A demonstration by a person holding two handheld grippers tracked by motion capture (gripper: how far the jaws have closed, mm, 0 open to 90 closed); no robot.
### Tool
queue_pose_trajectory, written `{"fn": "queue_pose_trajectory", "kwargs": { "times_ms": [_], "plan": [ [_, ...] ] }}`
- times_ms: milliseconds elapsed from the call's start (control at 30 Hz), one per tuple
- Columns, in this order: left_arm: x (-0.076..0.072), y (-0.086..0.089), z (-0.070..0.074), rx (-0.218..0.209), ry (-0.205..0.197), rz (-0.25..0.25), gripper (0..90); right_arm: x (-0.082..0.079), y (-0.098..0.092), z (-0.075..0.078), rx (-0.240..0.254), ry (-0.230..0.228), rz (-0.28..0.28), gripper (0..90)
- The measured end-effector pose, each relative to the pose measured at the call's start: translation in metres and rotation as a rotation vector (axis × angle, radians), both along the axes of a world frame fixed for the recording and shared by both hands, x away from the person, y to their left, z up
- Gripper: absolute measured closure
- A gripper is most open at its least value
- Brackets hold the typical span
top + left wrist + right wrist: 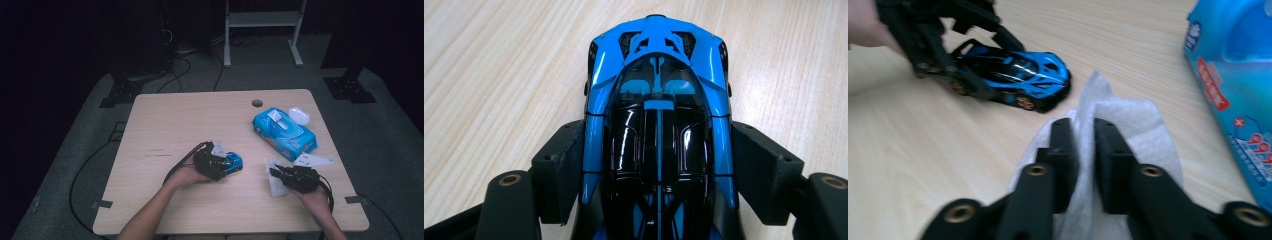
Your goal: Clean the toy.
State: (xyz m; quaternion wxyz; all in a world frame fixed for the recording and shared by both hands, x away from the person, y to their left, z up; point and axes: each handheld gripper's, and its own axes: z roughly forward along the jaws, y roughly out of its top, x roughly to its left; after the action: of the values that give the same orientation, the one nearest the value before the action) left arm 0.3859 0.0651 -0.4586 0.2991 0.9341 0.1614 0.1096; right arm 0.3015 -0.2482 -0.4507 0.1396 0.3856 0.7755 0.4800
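A blue and black toy car (234, 162) (658, 90) stands on the wooden table (200, 120), left of centre. My left gripper (220, 164) (658, 135) comes at it from the left, its jaws pressed against both flanks. In the right gripper view the car (1020, 75) shows far off with the left gripper (943, 45) over its rear. A crumpled white wipe (276, 187) (1143, 120) lies at the front right. My right gripper (273, 173) (1084, 125) stands over it, jaws a narrow gap apart, with a fold of the wipe loose between them.
A blue pack of wet wipes (284, 131) (1233, 75) lies at the back right, with a small white oval object (299, 115) behind it. A round cable hole (257, 103) sits near the table's far edge. Cables trail off the left side.
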Motion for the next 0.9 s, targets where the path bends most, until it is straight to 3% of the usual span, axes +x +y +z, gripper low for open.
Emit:
{"fn": "queue_pose_trajectory", "kwargs": {
  "times_ms": [133,367,900],
  "plan": [
    [0.001,0.005,0.01,-0.099,0.015,0.014,21.4,0.009,-0.008,-0.007,-0.005,0.032,-0.018,58.0],
    [-0.005,0.011,0.023,-0.124,-0.019,0.011,18.1,0.006,-0.015,-0.004,0.029,0.001,-0.047,52.6],
    [-0.02,0.04,0.019,-0.187,-0.029,0.044,16.4,0.002,-0.027,-0.006,0.051,-0.014,-0.075,47.4]
  ]
}}
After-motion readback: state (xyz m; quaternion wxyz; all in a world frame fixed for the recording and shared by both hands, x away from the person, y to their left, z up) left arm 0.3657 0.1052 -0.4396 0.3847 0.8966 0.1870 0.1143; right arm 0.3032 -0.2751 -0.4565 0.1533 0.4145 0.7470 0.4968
